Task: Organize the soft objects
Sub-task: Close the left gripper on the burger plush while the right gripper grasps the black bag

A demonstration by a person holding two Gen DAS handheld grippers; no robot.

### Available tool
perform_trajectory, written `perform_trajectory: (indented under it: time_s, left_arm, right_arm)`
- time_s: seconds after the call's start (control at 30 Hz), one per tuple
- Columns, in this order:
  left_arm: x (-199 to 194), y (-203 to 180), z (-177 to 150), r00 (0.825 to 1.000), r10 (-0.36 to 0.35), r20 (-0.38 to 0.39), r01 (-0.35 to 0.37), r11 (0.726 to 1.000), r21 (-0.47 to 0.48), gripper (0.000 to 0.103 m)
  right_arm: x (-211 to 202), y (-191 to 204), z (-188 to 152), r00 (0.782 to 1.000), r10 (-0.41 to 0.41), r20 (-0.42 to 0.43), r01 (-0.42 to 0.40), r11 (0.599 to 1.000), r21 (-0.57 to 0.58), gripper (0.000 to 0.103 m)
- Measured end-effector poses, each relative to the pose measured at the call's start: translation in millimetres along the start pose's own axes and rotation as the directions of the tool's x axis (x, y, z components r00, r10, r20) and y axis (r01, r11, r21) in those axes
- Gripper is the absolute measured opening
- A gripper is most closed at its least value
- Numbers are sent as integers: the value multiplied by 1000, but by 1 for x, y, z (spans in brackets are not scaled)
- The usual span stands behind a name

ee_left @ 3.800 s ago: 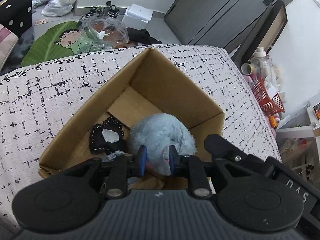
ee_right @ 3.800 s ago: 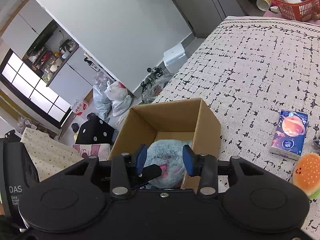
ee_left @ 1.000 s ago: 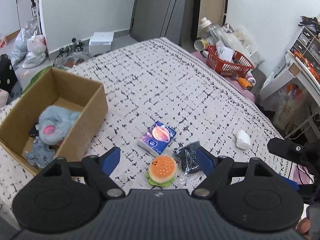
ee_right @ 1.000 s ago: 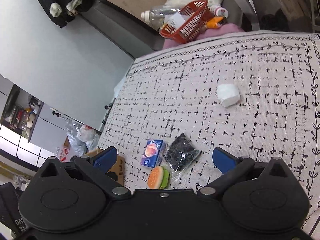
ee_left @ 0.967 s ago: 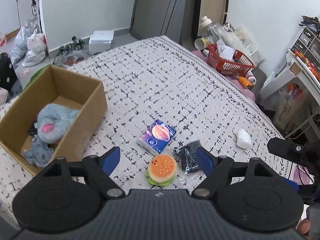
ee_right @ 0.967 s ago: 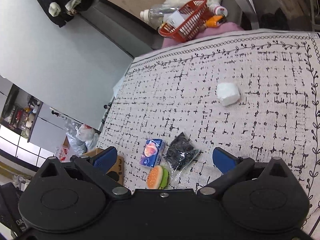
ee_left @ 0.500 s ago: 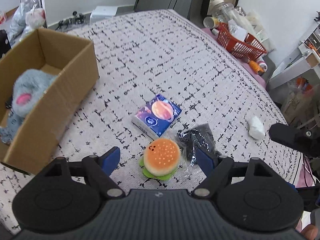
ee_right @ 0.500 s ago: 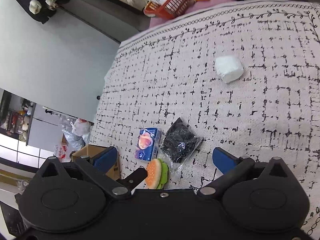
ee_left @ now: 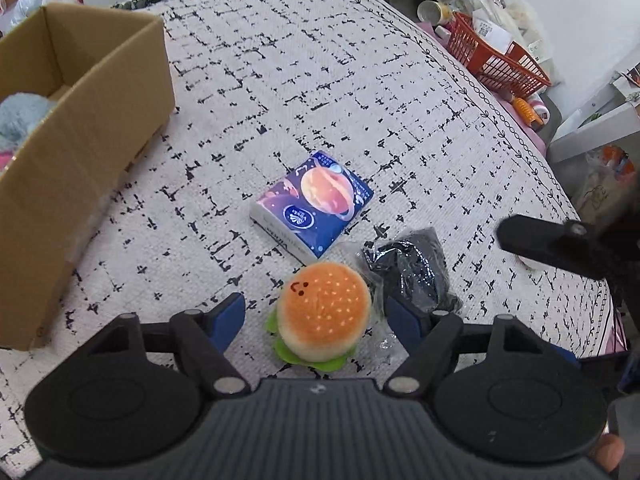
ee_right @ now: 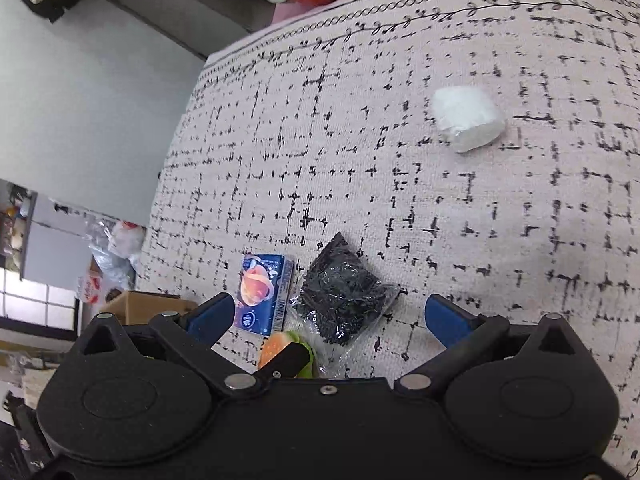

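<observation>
Closing: your left hand-held gripper, narrowing but not yet pinching burger plush; the right pad probably snags black bag at two o'clock. Right hand-held gripper wide, empty.

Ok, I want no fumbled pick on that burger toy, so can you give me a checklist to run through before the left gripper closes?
1. Orange plush burger toy sits between the left gripper fingers: ok.
2. Pads pressing on the toy: not ok. The jaws have just been closing, but gaps show on both sides.
3. Neighbours clear of the closing path: not ok. The clear bag of black material lies right beside one pad, and the blue planet-print tissue pack lies just beyond the toy.
4. Open brown cardboard box has room: cannot tell, mostly out of frame.
5. Right gripper out of the way: ok, open above the bag, holding nothing.
</observation>
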State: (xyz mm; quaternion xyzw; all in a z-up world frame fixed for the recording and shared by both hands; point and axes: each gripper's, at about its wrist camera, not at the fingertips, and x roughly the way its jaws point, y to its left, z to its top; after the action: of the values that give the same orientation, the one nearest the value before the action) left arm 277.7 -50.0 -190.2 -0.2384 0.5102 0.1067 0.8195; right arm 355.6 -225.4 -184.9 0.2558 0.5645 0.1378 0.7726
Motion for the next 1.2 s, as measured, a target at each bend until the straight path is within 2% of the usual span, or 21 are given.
perform_trajectory:
  time_s: [0.1, 0.4, 0.63, 0.73, 0.8, 0.9, 1.0, 1.2]
  left_arm:
    - [6, 5, 2, 1000, -13, -26, 12, 1000, -17, 45]
    - [5, 15, 10, 999, -30, -27, 29, 999, -46, 42]
    - [1, 24, 13, 1000, -13, -28, 11, 997, -75, 42]
    - [-3, 27, 12, 1000, -9, -22, 7, 997, -77, 42]
    - [-8, 29, 12, 1000, -2, -16, 1, 997, -82, 42]
    - [-19, 32, 13, 1000, 23, 2, -22, 996, -83, 42]
    - [-34, 31, 15, 999, 22, 40, -20, 998, -66, 42]
    - [-60, 28, 16, 996, 23, 90, -19, 999, -51, 42]
  right_arm:
    - [11, 6, 0, 1000, -25, -17, 25, 999, -38, 103]
    - [35, 22, -4, 991, -132, -17, 127, 979, -158, 98]
    - [40, 25, -7, 974, -223, 27, 224, 950, -220, 93]
    - [45, 30, -12, 970, -242, 30, 240, 927, -289, 75]
    - [45, 31, -13, 972, -235, 23, 230, 924, -304, 54]
    - [37, 35, -14, 975, -220, 40, 222, 925, -310, 37]
    - [28, 38, -17, 977, -204, 58, 212, 927, -310, 33]
    - [2, 40, -21, 985, -130, 113, 159, 939, -304, 31]
